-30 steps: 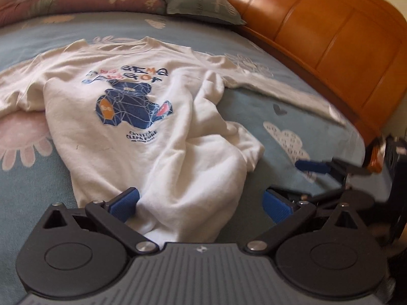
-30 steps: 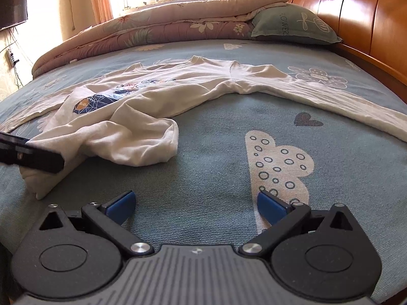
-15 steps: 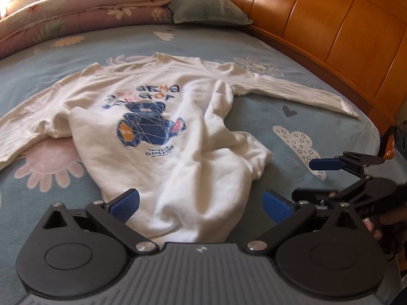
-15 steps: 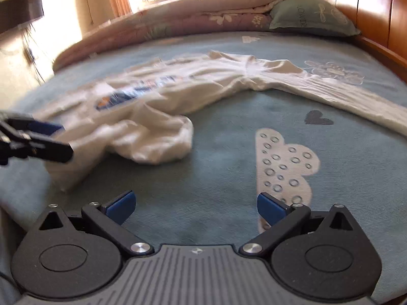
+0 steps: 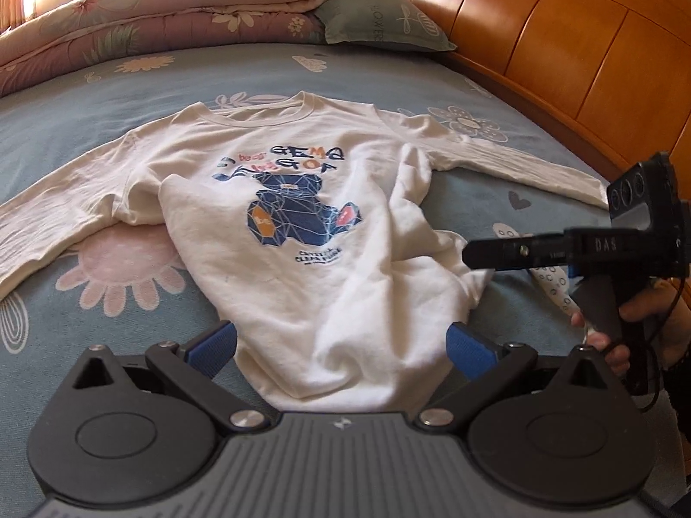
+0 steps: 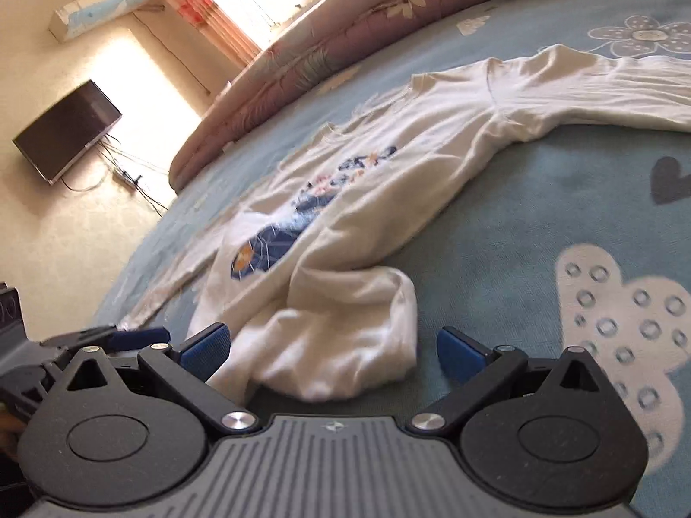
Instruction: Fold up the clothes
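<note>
One white long-sleeved shirt (image 5: 302, 233) lies print-side up across the middle of the left wrist frame, on a blue bedsheet (image 5: 108, 99) patterned with flowers, clouds and hearts. Its two sleeves stretch outward, one toward the left edge of the frame, the other toward the right; its lower right side is bunched into folds, and the hem reaches down to the bottom centre. One blue bear graphic with lettering sits on the chest.

The left gripper (image 5: 341, 345), at the bottom of that frame, has its two blue-padded fingers spread wide, the shirt's hem lying between them with neither pad pressed on the cloth. The right gripper (image 6: 330, 347), at the bottom of the right wrist frame, is likewise spread wide, its two pads flanking the rumpled lower corner of the shirt (image 6: 367, 216) without clamping it. From the left wrist view the right gripper's body enters at the right edge, held by one hand (image 5: 648, 323).

One green pillow (image 5: 380, 21) and one folded floral quilt (image 5: 172, 13) sit at the top of the frame against one orange wooden headboard (image 5: 561, 43) along the upper right. One dark wall-mounted television (image 6: 67, 129) and one air conditioner (image 6: 99, 8) appear in the upper left of the right wrist frame.
</note>
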Available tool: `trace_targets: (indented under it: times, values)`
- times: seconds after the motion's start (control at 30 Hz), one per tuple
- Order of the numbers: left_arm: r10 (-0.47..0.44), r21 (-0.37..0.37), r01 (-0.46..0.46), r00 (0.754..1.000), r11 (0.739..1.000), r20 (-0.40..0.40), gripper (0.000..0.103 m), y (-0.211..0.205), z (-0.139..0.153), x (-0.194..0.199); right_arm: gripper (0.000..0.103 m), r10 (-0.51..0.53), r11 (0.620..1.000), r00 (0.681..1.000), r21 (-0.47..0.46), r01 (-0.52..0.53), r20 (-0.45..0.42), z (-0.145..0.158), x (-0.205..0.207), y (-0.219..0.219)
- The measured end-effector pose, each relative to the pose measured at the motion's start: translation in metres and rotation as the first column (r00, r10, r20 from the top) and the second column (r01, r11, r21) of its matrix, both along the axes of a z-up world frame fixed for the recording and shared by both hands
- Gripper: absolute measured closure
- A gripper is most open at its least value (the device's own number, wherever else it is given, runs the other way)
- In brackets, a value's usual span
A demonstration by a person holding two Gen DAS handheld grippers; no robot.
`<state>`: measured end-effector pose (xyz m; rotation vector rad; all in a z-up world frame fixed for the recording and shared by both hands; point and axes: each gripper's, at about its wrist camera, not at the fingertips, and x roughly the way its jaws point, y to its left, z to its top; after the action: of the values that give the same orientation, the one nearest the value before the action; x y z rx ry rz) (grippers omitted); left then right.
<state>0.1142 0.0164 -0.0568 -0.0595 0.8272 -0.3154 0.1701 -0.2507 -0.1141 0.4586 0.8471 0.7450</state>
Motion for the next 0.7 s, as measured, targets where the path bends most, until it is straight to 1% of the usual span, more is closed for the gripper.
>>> trace_targets:
  times: [0.07, 0.13, 0.27, 0.47, 0.7]
  values:
    - [0.011, -0.018, -0.011, 1.0, 1.0, 0.003, 0.001, 0.004, 0.0, 0.003, 0.0, -0.004, 0.999, 1.0, 0.049, 0.005, -0.025, -0.004, 0.012, 0.0]
    - [0.025, -0.036, -0.024, 1.0, 0.999, 0.008, 0.001, 0.007, 0.0, 0.005, 0.0, -0.02, 0.993, 0.997, 0.111, 0.028, -0.073, -0.007, 0.022, -0.004]
    - [0.043, -0.057, -0.042, 0.999, 0.997, 0.013, 0.001, 0.011, 0.001, 0.005, 0.0, 0.061, 0.983, 0.986, 0.182, -0.032, -0.158, -0.006, 0.024, -0.006]
    - [0.063, -0.085, -0.061, 0.998, 0.994, 0.019, 0.001, 0.014, 0.002, 0.002, 0.0, 0.152, 0.957, 0.964, 0.277, -0.087, -0.22, -0.012, 0.023, -0.009]
    - [0.087, -0.119, -0.084, 0.996, 0.989, 0.023, 0.001, 0.018, 0.005, -0.003, 0.0, 0.143, 0.953, 0.961, 0.294, -0.07, -0.237, -0.014, 0.016, -0.017]
